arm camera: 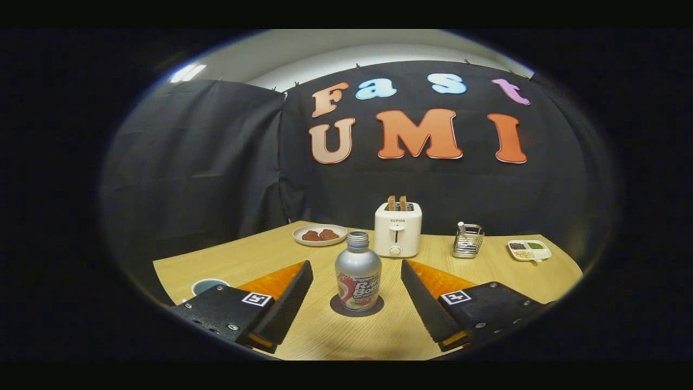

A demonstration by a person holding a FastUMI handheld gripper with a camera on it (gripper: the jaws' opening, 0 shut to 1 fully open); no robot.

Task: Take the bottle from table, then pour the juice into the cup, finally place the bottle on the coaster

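Silver bottle (on coaster) stands between spread gripper fingers.

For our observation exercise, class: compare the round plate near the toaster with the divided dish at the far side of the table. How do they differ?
The round plate is circular and undivided; the divided dish is roughly rectangular with compartments. The plate holds two reddish-brown pieces; the dish holds small dark, green and pale portions. The plate lies on one side of the toaster, the dish on the other, beyond the wire caddy. Both are pale and rest flat on the wooden table. The tongs stand open around the bottle.
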